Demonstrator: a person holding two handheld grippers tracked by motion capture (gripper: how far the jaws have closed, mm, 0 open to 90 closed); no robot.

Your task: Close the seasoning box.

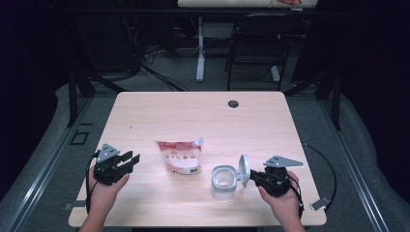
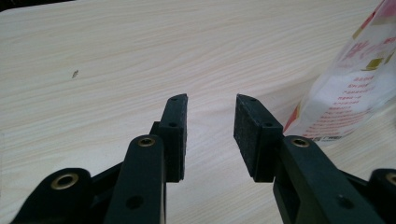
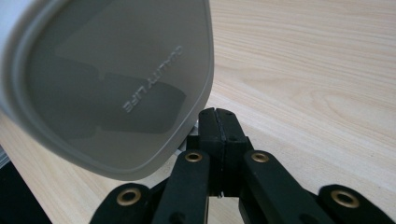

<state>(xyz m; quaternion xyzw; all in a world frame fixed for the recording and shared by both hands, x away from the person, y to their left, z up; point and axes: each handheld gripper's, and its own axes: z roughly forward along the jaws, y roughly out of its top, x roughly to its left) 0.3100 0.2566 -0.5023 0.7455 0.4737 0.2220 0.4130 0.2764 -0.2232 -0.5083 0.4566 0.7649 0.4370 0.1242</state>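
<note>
At the left of the pale wood-grain table (image 1: 159, 108) we see the left gripper (image 1: 131, 160), a black two-jaw tool with a grey three-cornered plate on top, held in the person's left hand (image 1: 104, 186) near the table's left front edge. It points to the right, toward the middle of the table. In the left gripper view its jaws stand spread apart with bare tabletop showing between the pads (image 2: 175, 135), nothing caught in the gap.

Just right of it, a little apart, stands a clear plastic pouch with red and pink print and pale contents (image 1: 180, 157), upright and slightly leaning, its torn top edge open. In the left gripper view the same pouch rises at the right edge, beyond the jaw tips and not touching them.

Further right, near the front of the table, sits a small white container with a round open mouth (image 1: 223, 182). Its white oval lid (image 1: 244, 170) is swung up and stands almost on edge at the container's right side.

The right gripper (image 1: 251, 176), black with the same grey plate, is held in the person's right hand (image 1: 285, 198) and points left at that lid. In the right gripper view its jaws are pressed together, pads flat against each other with nothing pinched, while the lid's grey inner face (image 3: 116, 84), bearing raised lettering, stands just beyond and left of the jaw tips; whether they touch it we cannot tell.
</note>
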